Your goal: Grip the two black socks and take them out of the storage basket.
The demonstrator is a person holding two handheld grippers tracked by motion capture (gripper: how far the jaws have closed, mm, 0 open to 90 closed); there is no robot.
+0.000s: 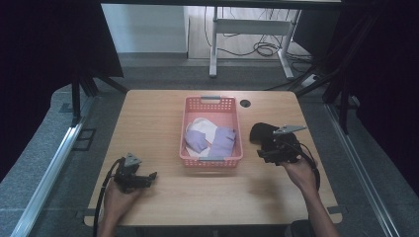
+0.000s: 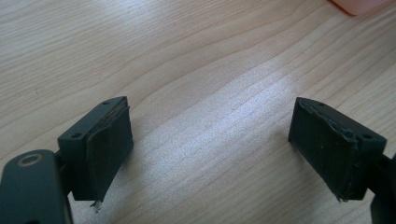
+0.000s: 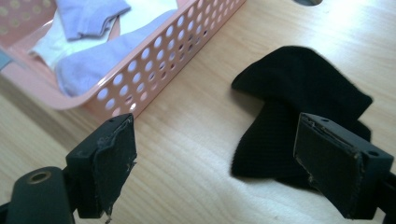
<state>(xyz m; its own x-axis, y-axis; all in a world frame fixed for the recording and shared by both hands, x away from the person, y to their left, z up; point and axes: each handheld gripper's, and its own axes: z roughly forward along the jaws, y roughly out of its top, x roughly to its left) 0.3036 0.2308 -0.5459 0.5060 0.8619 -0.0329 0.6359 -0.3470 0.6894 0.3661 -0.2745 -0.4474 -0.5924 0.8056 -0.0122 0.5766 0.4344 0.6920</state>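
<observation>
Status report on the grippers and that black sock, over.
Both grippers open, empty. Right gripper beside black sock, not gripping. Sock flat on table right of pink basket. Nothing in the way.

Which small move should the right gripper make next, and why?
Probably slide the right gripper sideways over the black sock, then close. Its jaws stand open, holding nothing; the sock lies flat on the table, beside the pink basket.

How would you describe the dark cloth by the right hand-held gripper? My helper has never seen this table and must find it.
Start at the pink basket in the middle of the wooden table. Look just right of it, on the bare wood in front of the right hand-held gripper, whose jaws stand open. The black sock lies there crumpled, the only dark cloth; the purple socks and white cloth are inside the basket.
</observation>
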